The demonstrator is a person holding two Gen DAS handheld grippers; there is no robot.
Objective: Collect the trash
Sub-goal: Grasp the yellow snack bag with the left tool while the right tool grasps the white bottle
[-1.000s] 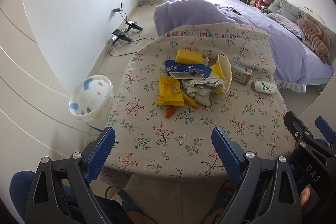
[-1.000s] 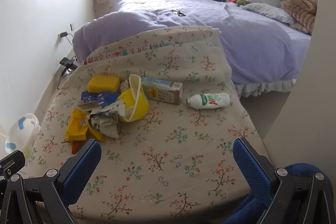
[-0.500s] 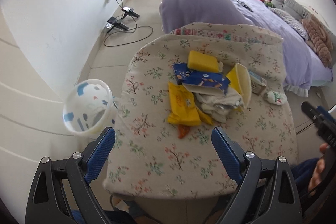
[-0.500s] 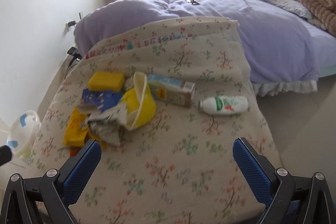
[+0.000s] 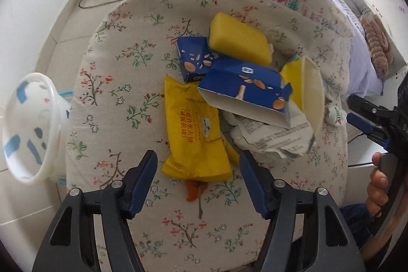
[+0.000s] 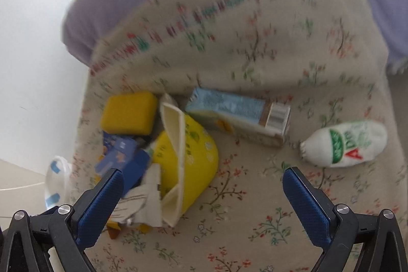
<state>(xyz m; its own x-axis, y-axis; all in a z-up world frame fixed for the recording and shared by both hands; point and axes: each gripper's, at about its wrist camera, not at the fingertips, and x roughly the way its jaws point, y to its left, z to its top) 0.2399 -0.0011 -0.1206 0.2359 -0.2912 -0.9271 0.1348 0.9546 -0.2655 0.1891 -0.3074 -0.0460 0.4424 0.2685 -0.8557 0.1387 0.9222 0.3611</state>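
Trash sits heaped mid-worktop on the floral cloth: yellow wrapper nearest, blue cartons, yellow sponge, crumpled paper, yellow cup, juice box and white bottle to the right. White bin off the left edge. Step looks like approach and first grab. Left hand-held gripper is closing, jaws straddling the wrapper's near end, pads not touching yet. Right hand-held gripper spread wide, holding nothing. Next: drop lower, pinch the wrapper, carry it left to the bin.
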